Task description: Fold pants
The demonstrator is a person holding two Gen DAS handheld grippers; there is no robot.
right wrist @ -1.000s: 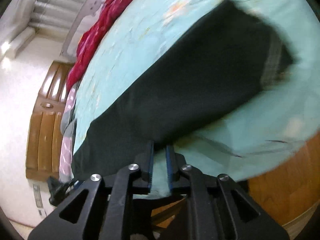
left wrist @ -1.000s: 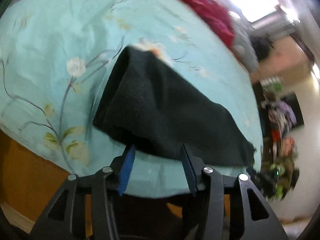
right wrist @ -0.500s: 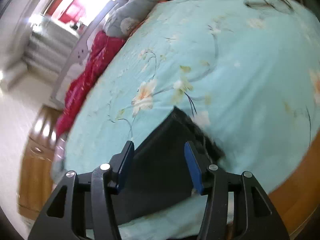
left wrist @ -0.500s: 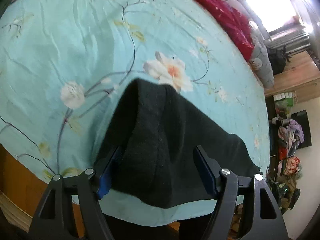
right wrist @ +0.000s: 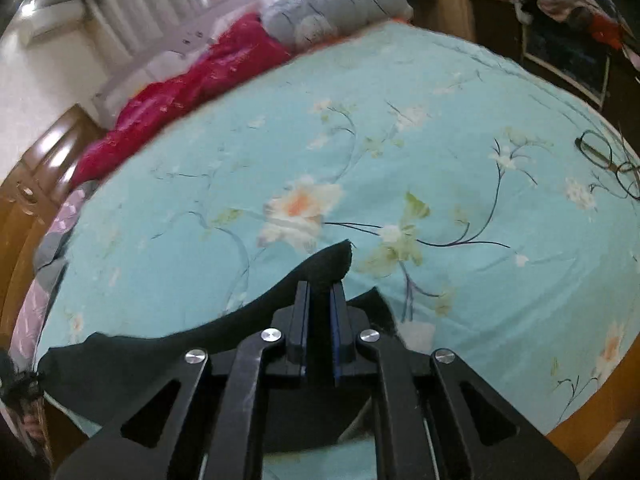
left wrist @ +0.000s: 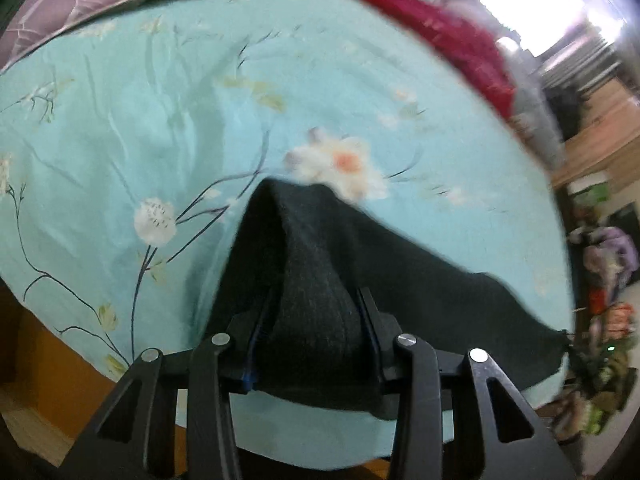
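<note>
Dark, near-black pants (left wrist: 400,280) lie near the front edge of a bed with a light blue floral sheet (left wrist: 160,120). In the left wrist view my left gripper (left wrist: 314,312) is shut on a thick bunched fold of the pants, lifted off the sheet. In the right wrist view my right gripper (right wrist: 320,300) is shut on another edge of the pants (right wrist: 200,344), a small corner sticking up past the fingertips. The cloth stretches away to the left in that view.
A red blanket (right wrist: 192,92) and a grey pillow (right wrist: 332,8) lie at the far side of the bed. A pair of glasses (right wrist: 608,164) rests on the sheet at the right. The wooden bed frame (right wrist: 592,412) runs along the near edge. A purple-grey pillow (left wrist: 80,4) sits far left.
Both grippers were open half a second ago around the pants; both have closed on the cloth now. The left gripper's fold has bunched up between its fingers.
</note>
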